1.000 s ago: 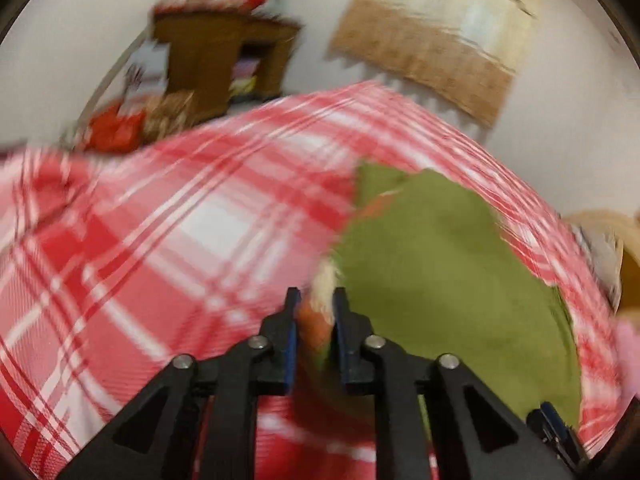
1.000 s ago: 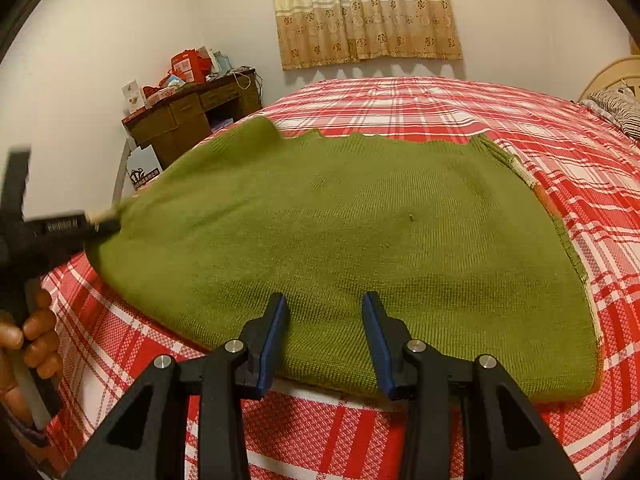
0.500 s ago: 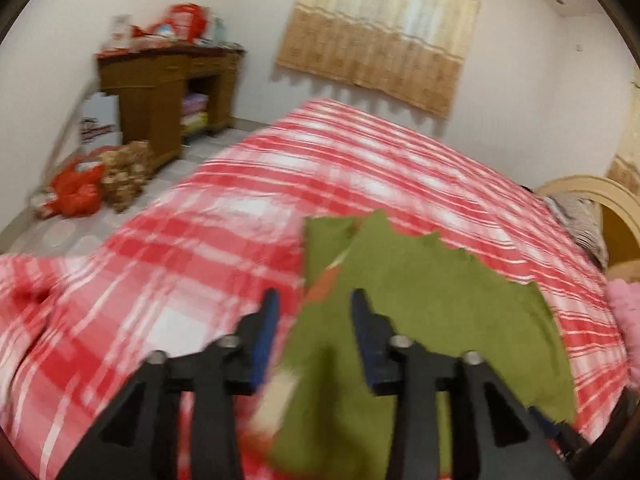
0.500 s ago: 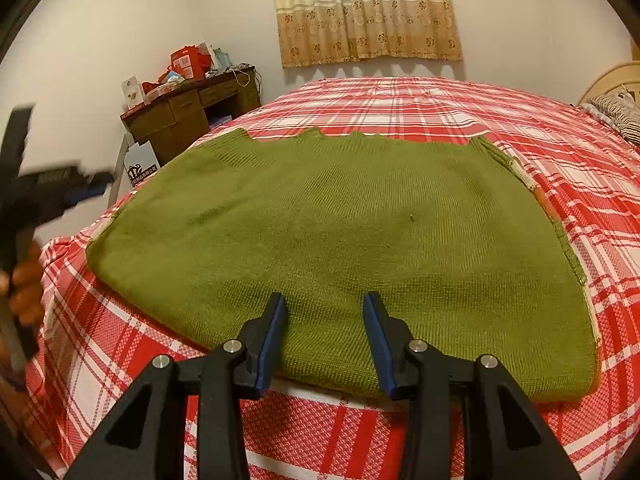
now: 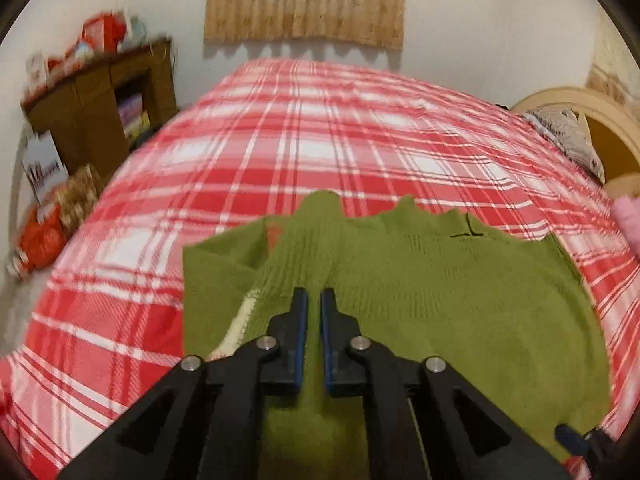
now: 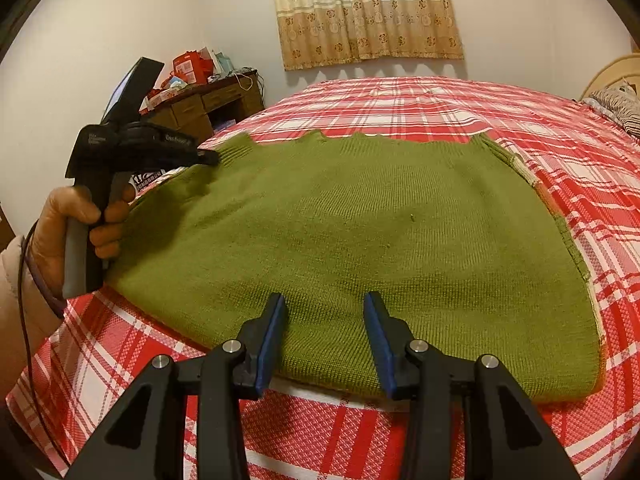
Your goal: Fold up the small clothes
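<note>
A green knitted sweater (image 6: 360,232) lies spread on the red plaid bed (image 6: 560,152). My left gripper (image 5: 313,294) is shut, and a raised ridge of the sweater (image 5: 440,300) runs up into its tips. In the right wrist view the left gripper (image 6: 212,157) meets the sweater's far left corner, held by a person's hand (image 6: 80,224). My right gripper (image 6: 324,308) stands open just above the near hem, with nothing pinched between its blue pads.
A wooden desk (image 6: 208,104) with red boxes stands by the wall left of the bed. A curtain (image 6: 368,12) hangs behind. A headboard and striped pillow (image 6: 616,100) lie at the right. Bags (image 5: 44,236) sit on the floor at the left.
The left gripper let go of the sweater's edge, which dropped flat. It then opened, swung to the sweater's far left corner and shut there. The right gripper stayed put.
</note>
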Available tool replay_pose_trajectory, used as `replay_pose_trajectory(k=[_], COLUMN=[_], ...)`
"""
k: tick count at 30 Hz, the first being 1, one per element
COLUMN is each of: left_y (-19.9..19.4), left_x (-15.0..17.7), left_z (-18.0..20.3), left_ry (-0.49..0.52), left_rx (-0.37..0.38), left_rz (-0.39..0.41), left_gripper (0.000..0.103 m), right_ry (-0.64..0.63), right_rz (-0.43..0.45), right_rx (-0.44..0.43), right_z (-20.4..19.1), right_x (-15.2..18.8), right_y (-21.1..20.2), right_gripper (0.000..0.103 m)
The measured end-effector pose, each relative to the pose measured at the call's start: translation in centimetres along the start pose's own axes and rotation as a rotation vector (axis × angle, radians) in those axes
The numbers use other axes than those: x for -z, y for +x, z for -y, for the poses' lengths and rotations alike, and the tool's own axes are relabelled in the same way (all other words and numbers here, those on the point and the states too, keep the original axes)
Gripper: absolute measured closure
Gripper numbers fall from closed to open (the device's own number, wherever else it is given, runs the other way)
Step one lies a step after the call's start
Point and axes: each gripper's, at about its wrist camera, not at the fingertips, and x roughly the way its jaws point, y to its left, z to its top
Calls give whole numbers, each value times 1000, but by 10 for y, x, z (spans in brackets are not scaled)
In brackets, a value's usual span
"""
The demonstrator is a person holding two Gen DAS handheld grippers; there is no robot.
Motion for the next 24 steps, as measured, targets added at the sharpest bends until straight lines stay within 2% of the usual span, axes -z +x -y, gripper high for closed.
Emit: replay_pose_trajectory(k=[2,3,4,6,7,8,9,11,13,15,16,17,21,24], left_y=[-10,-16,-22,-27,-27,-24,-23,-27,-34,-38,-36,-30,-1,-3], left_x=[-5,-8,-12,-19,-23,-27,-29,-28,-20,-9,-2,5,31,36], left_z=[1,2,3,2,-1,-8,-14,-25,-35,-47,-52,-53,-59,-51], left_ry=[12,20,37,53,49,38,23,-8,-24,-71,-105,-129,-210,-217], left_rx=[-31,-77,-160,-322,-350,-345,-335,-306,-269,-207,-168,-140,-70,-56], left_rz=[45,85,137,209,207,172,149,133,116,93,69,45,-100,-74], left_gripper=[98,98,98,91,87,73,65,65,57,36,30,27,27,27], right_ry=[-1,0,0,1,1,1,2,3,-1,-4,-4,-4,-5,-4], right_rz=[1,1,1,1,1,1,2,3,3,3,4,3,3,3], right_rx=[-2,-3,-4,-6,-6,-6,-8,-8,-4,-3,-3,-3,-2,-3], right_z=[-1,-1,-1,1,1,1,1,0,0,-1,-1,-1,-2,-1], right_x=[0,0,0,0,-1,-1,-1,0,0,1,1,1,1,1], right_y=[0,0,0,1,1,1,1,1,1,1,1,1,1,1], right_gripper=[59,59,59,59,59,59,59,59,59,59,59,59,58,58])
